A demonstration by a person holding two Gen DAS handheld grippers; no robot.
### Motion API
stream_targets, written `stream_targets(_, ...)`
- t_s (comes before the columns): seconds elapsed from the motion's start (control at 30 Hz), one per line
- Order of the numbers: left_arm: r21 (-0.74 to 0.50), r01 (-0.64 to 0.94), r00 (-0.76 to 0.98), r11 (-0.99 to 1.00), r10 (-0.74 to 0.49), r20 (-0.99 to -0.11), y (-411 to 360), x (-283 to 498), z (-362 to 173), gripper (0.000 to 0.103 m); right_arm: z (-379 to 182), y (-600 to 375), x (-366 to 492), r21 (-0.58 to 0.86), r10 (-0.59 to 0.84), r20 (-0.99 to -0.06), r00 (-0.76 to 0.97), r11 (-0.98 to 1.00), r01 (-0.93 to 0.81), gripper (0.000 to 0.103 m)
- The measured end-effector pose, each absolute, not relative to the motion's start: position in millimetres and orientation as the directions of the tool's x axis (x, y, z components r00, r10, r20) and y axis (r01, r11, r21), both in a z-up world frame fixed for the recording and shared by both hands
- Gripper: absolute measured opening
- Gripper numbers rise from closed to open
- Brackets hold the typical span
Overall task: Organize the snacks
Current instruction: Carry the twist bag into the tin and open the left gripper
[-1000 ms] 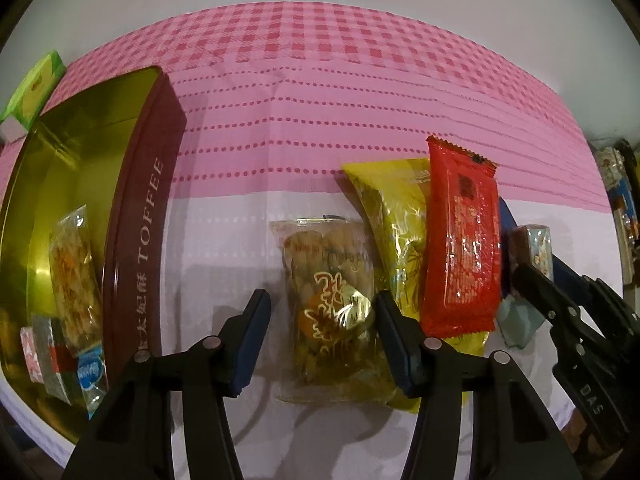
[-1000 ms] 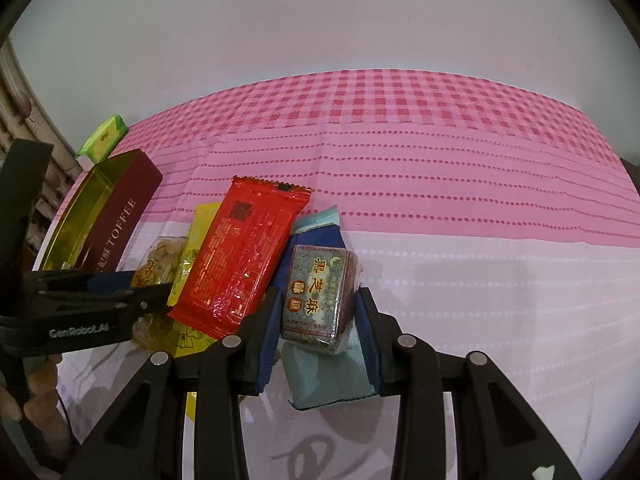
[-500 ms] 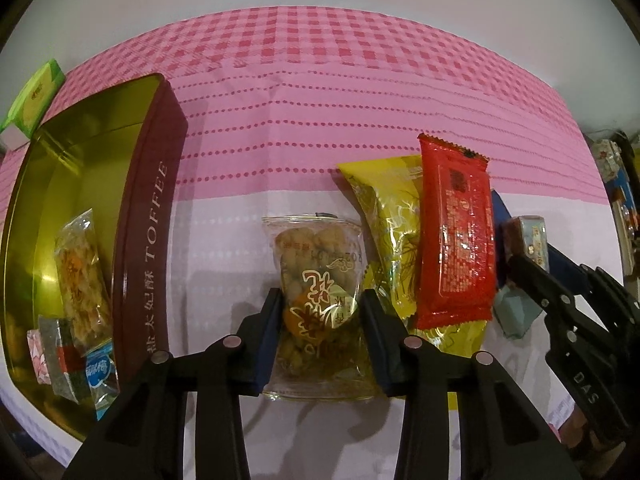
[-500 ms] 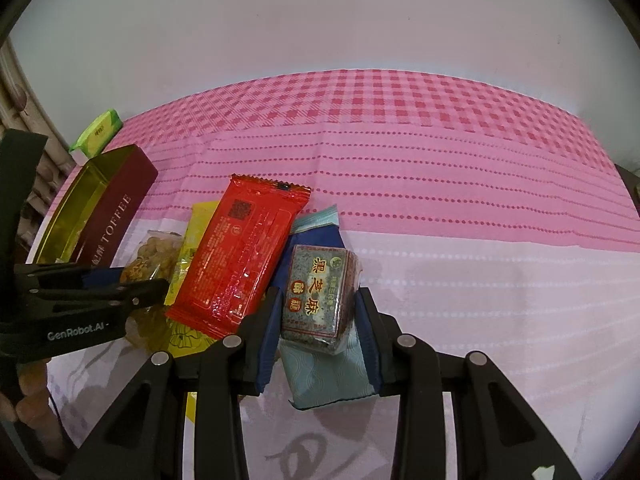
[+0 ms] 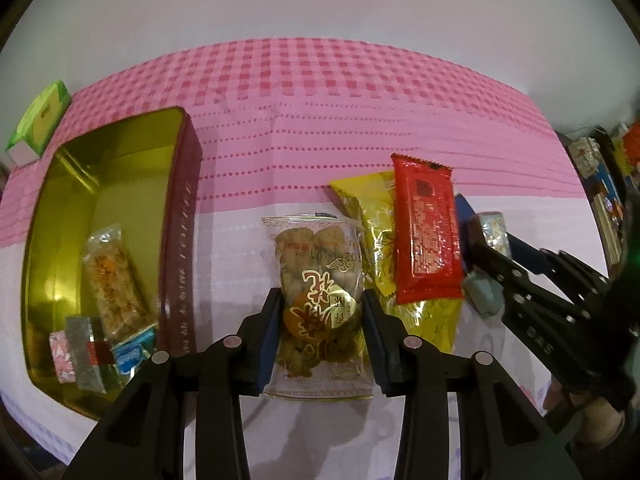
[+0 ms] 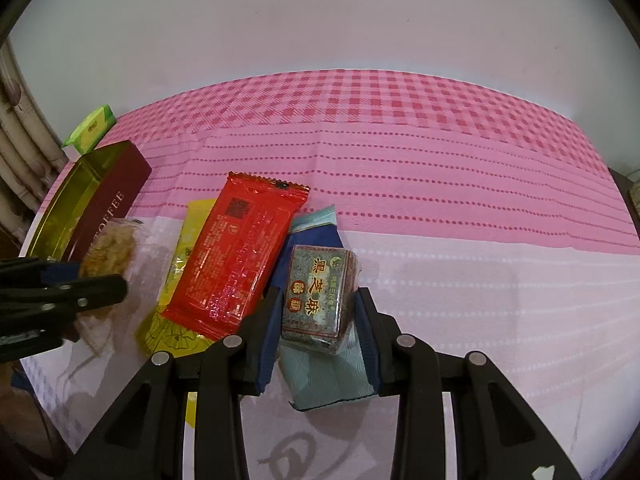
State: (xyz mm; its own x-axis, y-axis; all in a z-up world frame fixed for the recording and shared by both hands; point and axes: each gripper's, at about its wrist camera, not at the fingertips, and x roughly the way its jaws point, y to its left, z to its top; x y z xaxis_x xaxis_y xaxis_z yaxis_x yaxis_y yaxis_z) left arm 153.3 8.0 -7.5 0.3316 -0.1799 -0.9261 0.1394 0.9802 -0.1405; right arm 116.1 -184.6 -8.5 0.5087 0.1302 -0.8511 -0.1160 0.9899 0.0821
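- Snacks lie in a loose cluster on the surface, which is covered by a pink checked and dotted cloth
- Left tongs pinch a clear packet of brown nuggets with gold and red lettering; both blue pads press against its sides
- Whether that clear packet hangs free of the cloth or touches it, I cannot tell
- Just right of it in the left wrist view lies a yellow wrapper, and a red packet rests on top of the yellow one, both lengthwise away from the camera
- Right tongs are closed on a small dark block-shaped sweet with printed characters, gripped at both sides
- Under that block sits a pale teal packet, and a dark blue wrapper shows behind it, beside the red packet
- An open tin, gold inside and maroon outside with "TOFFEE" on its wall, stands at the left, well apart from the cluster
- Inside the tin lie a clear-wrapped crispy bar and, at the near end, several small sweets in pink, silver and blue wrappers
- A green box sits beyond the tin's far corner, near the edge of the cloth
- Plain pale wall rises behind the surface
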Motion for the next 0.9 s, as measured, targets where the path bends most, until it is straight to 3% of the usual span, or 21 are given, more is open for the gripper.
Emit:
stream_targets(0.53, -0.120, 0.172, 0.397, 0.978, -0.180, -0.900, 37, 125, 33, 0.040, -9, -180, 115, 0.046, 0.094, -0.850, 0.518, 0.993, -0.105, 0.031)
stream_targets(0.9, -0.058, 0.073, 0.438, 0.996, -0.084, -0.895, 95, 124, 33, 0.040, -10, -178, 116, 0.031, 0.078, -0.852, 0.518, 0.995, -0.099, 0.031)
